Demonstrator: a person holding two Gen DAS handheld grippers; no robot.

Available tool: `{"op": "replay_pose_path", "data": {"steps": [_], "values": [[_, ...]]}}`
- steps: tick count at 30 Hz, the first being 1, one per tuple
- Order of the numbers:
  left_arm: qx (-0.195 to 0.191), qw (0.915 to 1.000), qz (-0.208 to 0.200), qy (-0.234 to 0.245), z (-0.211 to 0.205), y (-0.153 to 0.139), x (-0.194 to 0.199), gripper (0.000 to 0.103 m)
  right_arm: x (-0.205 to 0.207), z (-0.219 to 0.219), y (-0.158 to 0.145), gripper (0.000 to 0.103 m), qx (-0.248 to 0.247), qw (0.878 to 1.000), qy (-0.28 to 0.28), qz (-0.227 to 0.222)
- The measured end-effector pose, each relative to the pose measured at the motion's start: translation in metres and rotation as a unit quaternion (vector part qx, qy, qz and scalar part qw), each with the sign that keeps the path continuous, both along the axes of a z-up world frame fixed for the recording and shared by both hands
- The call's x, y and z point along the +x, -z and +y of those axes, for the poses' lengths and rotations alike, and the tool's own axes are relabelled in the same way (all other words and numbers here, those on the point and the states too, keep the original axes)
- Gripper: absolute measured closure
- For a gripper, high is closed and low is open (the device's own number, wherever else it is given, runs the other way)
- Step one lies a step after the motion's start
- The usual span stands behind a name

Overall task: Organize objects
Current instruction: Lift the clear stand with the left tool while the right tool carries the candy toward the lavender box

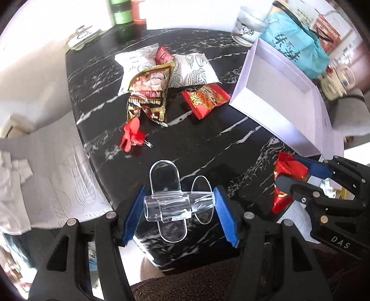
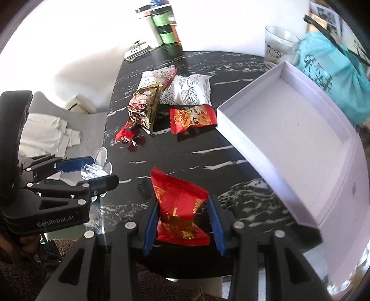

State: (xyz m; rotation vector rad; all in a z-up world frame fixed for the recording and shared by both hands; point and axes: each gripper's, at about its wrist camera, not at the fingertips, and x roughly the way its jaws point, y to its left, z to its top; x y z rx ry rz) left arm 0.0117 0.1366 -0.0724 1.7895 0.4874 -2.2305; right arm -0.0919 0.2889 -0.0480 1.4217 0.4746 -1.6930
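My left gripper point(image 1: 180, 208) is shut on a clear plastic holder point(image 1: 178, 206), its blue pads pressing on both ends, above the near edge of the black marble table point(image 1: 208, 143). My right gripper point(image 2: 185, 201) is shut on a red snack packet point(image 2: 180, 208), held upright over the table's near side. In the right wrist view the left gripper point(image 2: 101, 170) with the clear plastic holder point(image 2: 92, 172) is at the left. In the left wrist view the right gripper point(image 1: 290, 171) with the red snack packet point(image 1: 289, 180) is at the right. An open white box point(image 2: 289, 120) lies to the right.
Snack packets lie at the table's middle: a green-brown one point(image 1: 148, 92), two white ones point(image 1: 196, 67), another red one point(image 1: 205, 99), and a small red clip point(image 1: 131, 136). Behind stand bottles point(image 1: 122, 11), a glass point(image 1: 247, 27) and a teal bag point(image 1: 298, 46).
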Motion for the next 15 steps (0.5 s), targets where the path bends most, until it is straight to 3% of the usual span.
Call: {"op": "replay_pose_path", "data": {"steps": [7, 15], "values": [[-0.002, 0.9994, 0.013, -0.031, 0.016, -0.005, -0.01, 0.044, -0.018, 0.009, -0.006, 0.061, -0.007, 0.999, -0.031, 0.015], [-0.005, 0.9996, 0.015, -0.023, 0.036, -0.004, -0.038, 0.044, -0.046, 0.03, -0.014, 0.061, -0.013, 0.999, -0.026, 0.028]]}}
